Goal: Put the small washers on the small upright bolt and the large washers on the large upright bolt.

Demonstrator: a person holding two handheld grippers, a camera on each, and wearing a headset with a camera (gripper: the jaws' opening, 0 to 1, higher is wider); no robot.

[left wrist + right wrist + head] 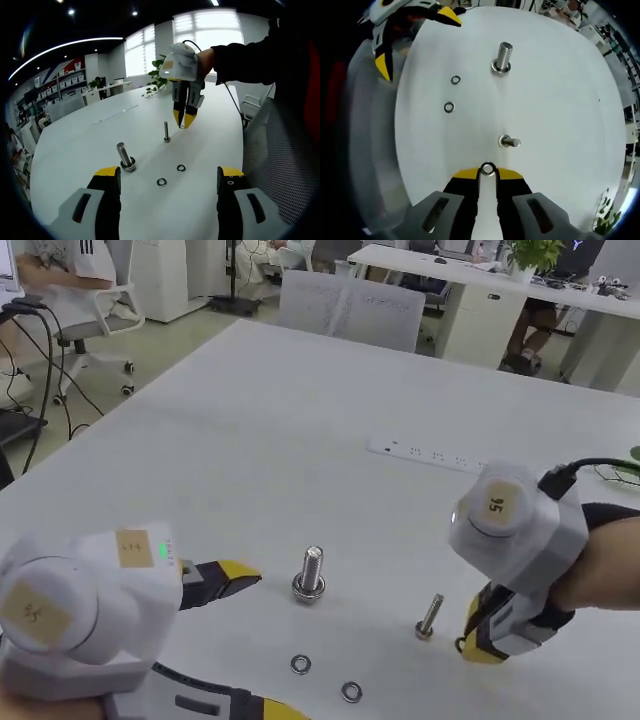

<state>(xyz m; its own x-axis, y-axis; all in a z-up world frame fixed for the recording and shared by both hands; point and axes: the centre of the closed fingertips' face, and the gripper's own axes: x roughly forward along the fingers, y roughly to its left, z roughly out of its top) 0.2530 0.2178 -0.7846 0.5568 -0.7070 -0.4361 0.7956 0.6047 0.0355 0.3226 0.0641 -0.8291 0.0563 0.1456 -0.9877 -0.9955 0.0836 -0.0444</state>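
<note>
Over the workbench (300,440) a small washer (487,169) is being pinched by the right gripper (488,175), probably for centring onto the small bolt (509,142) just ahead; the left gripper (169,174) is being held open.

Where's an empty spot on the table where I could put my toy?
The wide bare table behind the large bolt, left of the power strip, is free. The front is crowded: large bolt, small bolt, two loose washers, the left gripper and the right gripper.
</note>
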